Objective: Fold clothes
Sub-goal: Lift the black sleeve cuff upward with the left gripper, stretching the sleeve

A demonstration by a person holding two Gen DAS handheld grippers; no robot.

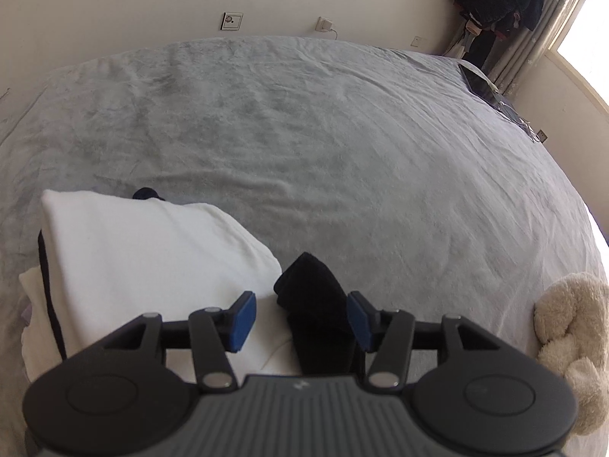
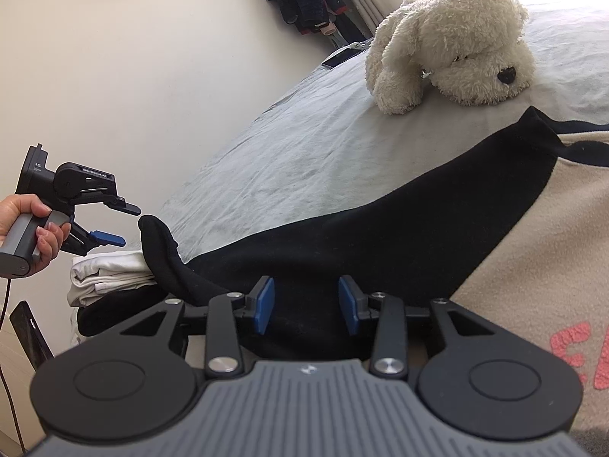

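- A hand (image 2: 34,228) at 9 o'clock in the right wrist view holds the left gripper (image 2: 129,226), released, its jaws well apart and nothing pinched.
- Its own camera shows the black sleeve (image 1: 316,304) lying loose in the gap, nearer the 3 o'clock pad.
- A white stack (image 2: 110,270) of folded clothes sits at 8 o'clock on the bed (image 1: 304,114). The sleeve's cuff stands up just beside it and curls at the tip.
- The right gripper (image 2: 304,301) sits low at 6 o'clock over the sleeve's broad upper part, with dark cloth between its pads. Whether they pinch it cannot be told.
- The top (image 2: 533,266), beige with red lettering, lies spread on the bed from 3 to 5 o'clock, and its sleeve runs out toward 9.
- A plush dog (image 2: 456,38) rests at 1 o'clock, near the top's far edge but apart from it.
- Handling, as judged: the knit looks soft, light and limp. It will likely sag and drag rather than hold a line, and thick fleece may slip from a shallow pinch.
- Best holds are probably the cuff's doubled hem for the left and the shoulder seam for the right, so the sleeve can be carried across the body flat.
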